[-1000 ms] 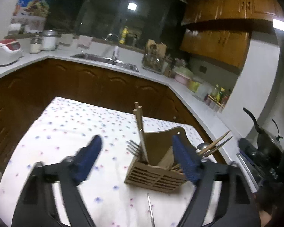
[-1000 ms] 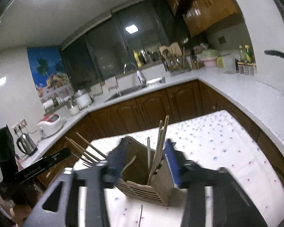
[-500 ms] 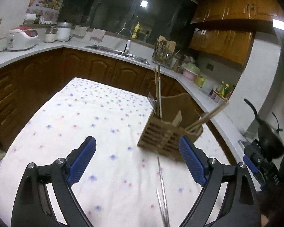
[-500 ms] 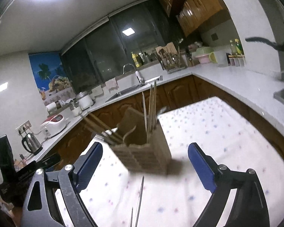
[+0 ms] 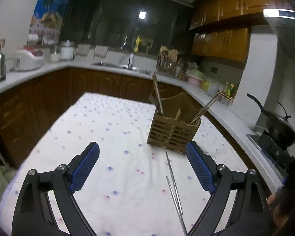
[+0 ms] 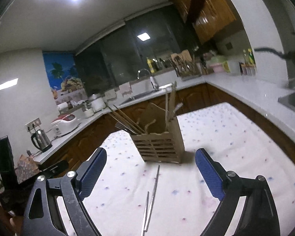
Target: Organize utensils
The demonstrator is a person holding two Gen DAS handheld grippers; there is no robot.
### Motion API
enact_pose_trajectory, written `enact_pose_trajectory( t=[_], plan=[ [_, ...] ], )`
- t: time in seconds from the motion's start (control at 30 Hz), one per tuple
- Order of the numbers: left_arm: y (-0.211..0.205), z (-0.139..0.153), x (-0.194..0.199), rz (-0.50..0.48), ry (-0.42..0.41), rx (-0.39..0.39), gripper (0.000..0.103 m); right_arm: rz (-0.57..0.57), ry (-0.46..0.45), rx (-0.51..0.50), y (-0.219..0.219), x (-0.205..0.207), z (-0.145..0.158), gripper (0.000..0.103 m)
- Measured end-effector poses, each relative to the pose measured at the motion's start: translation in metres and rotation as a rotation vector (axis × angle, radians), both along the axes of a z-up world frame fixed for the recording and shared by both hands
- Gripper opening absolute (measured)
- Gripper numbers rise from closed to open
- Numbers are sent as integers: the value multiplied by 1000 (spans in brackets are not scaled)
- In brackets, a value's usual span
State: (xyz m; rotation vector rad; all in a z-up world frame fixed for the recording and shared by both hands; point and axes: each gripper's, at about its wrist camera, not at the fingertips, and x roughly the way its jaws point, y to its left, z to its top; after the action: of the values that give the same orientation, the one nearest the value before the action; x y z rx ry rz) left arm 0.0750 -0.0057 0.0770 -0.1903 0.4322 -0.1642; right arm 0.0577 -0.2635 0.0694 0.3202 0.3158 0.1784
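A wooden slatted utensil holder (image 5: 173,130) stands upright on the white dotted tablecloth (image 5: 112,137), with wooden chopsticks (image 5: 205,108) and other utensils sticking out; it also shows in the right wrist view (image 6: 159,147). Two metal chopsticks (image 5: 174,184) lie on the cloth in front of the holder, also seen in the right wrist view (image 6: 151,194). My left gripper (image 5: 142,167) is open and empty, held back from the holder. My right gripper (image 6: 150,173) is open and empty, above the metal chopsticks.
Kitchen counters ring the table: a sink (image 5: 123,65), a rice cooker (image 5: 28,57), a kettle (image 6: 41,140), a dish rack (image 5: 167,63) and a black pan (image 5: 279,125) on the stove at the right. The table edge drops off at left.
Both grippers have pulled back from the utensil holder and opened wide. The holder now stands alone on the cloth, farther away. The metal chopsticks have come fully into view.
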Motion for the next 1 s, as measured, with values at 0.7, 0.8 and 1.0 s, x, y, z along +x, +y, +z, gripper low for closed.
enact_pose_trajectory(
  t=[0.7, 0.8, 1.0],
  plan=[
    [-9, -70, -49, 85, -81, 155, 103, -91, -137, -244, 26, -69, -55, 103],
    [-9, -74, -48, 83, -67, 158, 103, -95, -122, -244, 24, -70, -62, 103],
    [-14, -82, -50, 92, -63, 171, 103, -101, -102, -245, 19, -75, -72, 103]
  ],
)
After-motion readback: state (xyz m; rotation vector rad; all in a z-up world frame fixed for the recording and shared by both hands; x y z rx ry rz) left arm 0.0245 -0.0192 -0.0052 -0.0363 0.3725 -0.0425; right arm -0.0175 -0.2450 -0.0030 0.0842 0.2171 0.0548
